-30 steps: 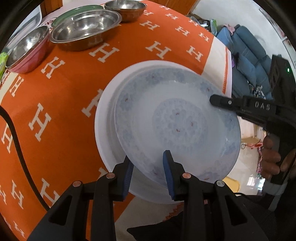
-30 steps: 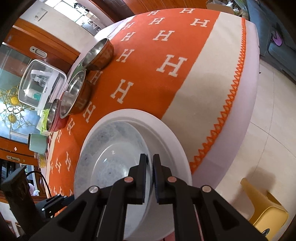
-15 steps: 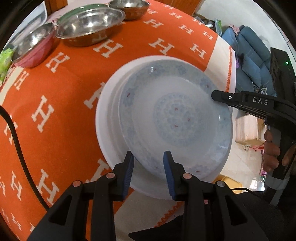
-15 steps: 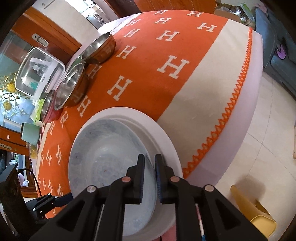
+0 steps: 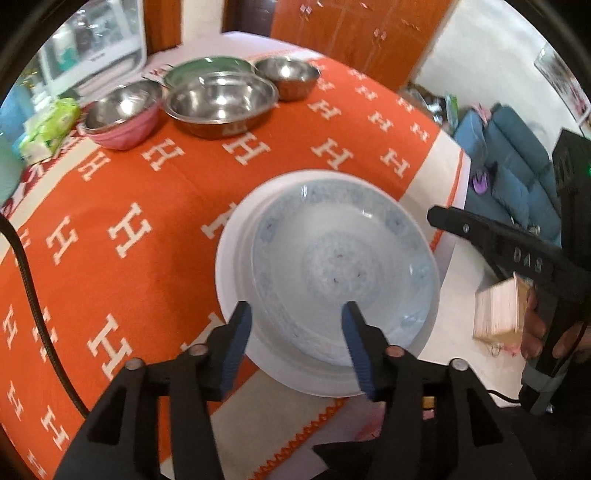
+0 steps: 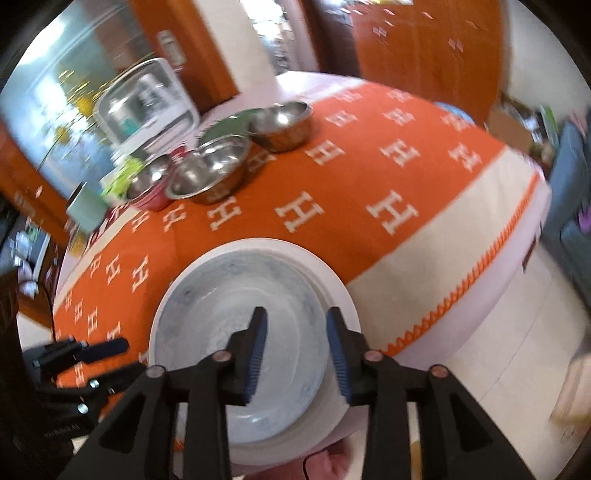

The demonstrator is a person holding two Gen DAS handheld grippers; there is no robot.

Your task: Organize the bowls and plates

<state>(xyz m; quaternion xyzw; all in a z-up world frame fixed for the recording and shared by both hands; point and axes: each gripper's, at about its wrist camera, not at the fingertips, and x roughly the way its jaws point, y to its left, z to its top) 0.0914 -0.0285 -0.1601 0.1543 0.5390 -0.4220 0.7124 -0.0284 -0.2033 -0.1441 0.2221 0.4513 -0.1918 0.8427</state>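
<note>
2 stacked plates [image 5: 332, 273], 3 steel bowls [image 5: 221, 99], perhaps 1 green dish [image 5: 207, 66].

Green plate [image 5: 207, 66] mostly behind bowls [image 5: 221, 99]

Wooden cabinets [image 5: 354, 33] line the back; a blue sofa [image 5: 509, 162] stands right.

An orange H-patterned tablecloth [image 5: 122, 192] is covering the table; a white plate [image 5: 231, 258] is lying just below the gripper tips, steel bowls [image 5: 221, 99] sitting well beyond.
</note>
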